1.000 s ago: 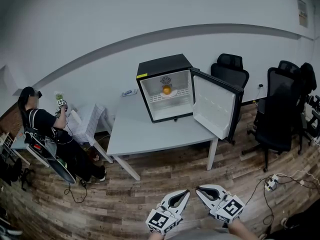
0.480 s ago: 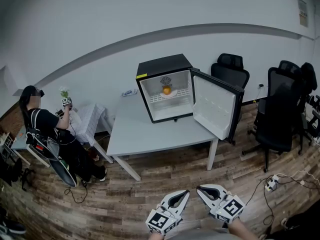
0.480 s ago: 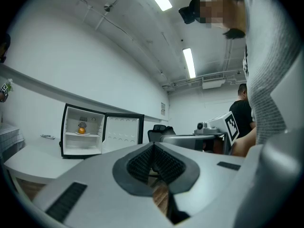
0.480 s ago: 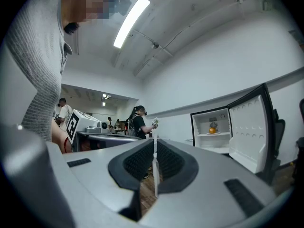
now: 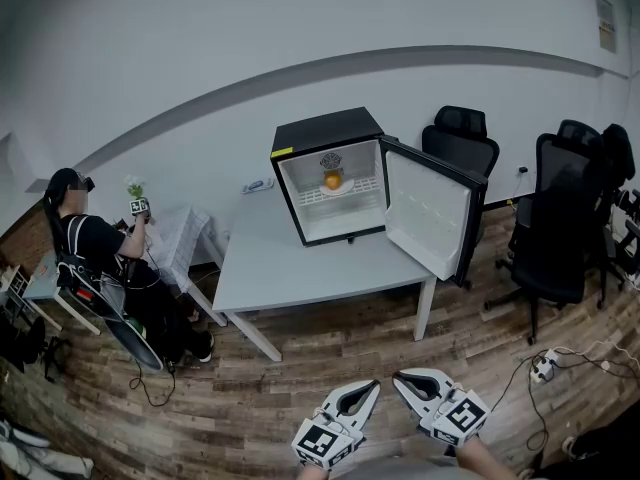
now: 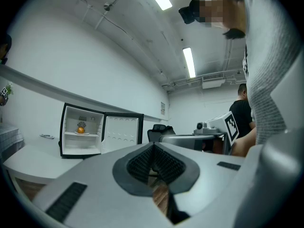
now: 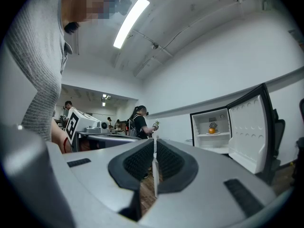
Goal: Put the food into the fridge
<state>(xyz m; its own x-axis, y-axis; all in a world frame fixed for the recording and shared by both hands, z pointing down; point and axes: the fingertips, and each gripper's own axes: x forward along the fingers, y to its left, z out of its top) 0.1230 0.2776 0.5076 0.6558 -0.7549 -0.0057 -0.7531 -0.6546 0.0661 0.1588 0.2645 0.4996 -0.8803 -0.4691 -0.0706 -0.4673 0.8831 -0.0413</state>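
The fridge is set on the far part of the bench, with its door swung open to the right; an orange is seen on a plate on the upper shelf inside, and the lower part of the fridge is seen bare. The left gripper and the right gripper are held side by side at the near edge, over the wooden floor, well apart from the bench and pointed level towards it; the jaws of each are brought together, pad against pad, and nothing is gripped between them. At the far left a person is seated beside a small white table, with another marked gripper raised and something green held in it. Black office chairs are ranged at the right, beyond the open door; cables and a power strip are laid on the floor near them.
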